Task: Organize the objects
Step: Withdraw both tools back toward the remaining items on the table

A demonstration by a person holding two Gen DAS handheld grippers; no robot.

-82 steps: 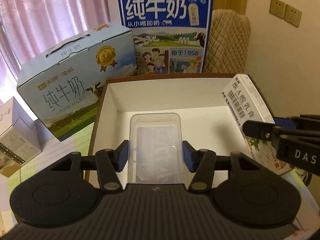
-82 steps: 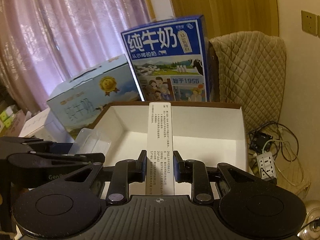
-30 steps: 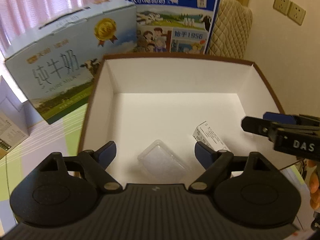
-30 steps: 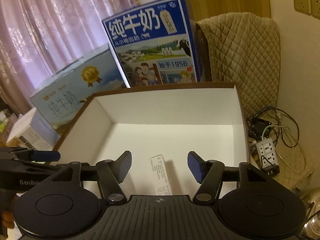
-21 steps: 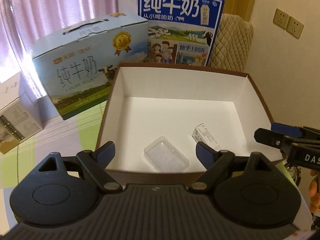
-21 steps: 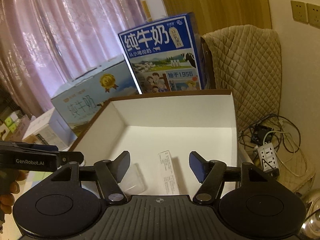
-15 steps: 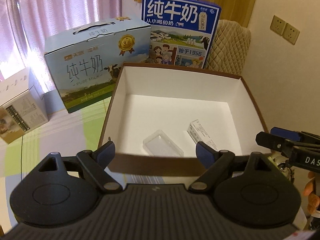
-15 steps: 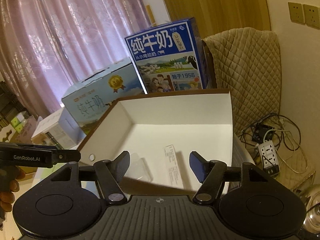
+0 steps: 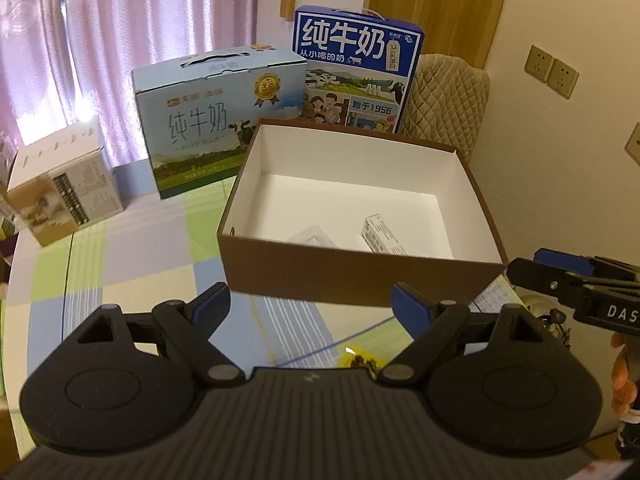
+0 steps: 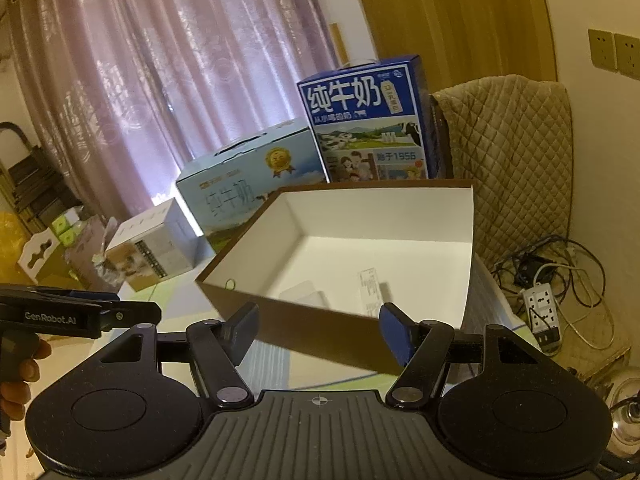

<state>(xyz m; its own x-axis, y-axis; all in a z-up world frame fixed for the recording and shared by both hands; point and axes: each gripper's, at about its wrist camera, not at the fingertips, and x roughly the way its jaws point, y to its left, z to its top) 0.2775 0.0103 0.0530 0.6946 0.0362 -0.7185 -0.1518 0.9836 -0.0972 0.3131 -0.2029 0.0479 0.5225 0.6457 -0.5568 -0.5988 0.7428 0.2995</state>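
A brown box [image 9: 360, 276] with a white inside stands on the table. On its floor near the front wall lie a clear plastic tray [image 9: 312, 236] and a small white printed carton [image 9: 380, 236]. The tray [image 10: 304, 294] and the carton [image 10: 370, 286] also show in the right wrist view, inside the box [image 10: 320, 336]. My left gripper [image 9: 310, 306] is open and empty, in front of and above the box's front wall. My right gripper [image 10: 320, 322] is open and empty too, just before the box's near corner.
Behind the box stand a light blue milk case [image 9: 216, 120] and a dark blue milk case [image 9: 356, 72], with a white carton [image 9: 60, 188] to the left on the checked tablecloth [image 9: 140, 248]. A quilted chair back [image 9: 448, 108] and a power strip [image 10: 544, 308] with cables are on the right.
Both grippers let go of the tray and the carton inside the box, opened wide, and pulled back and up out of it. The box now looks smaller and farther off.
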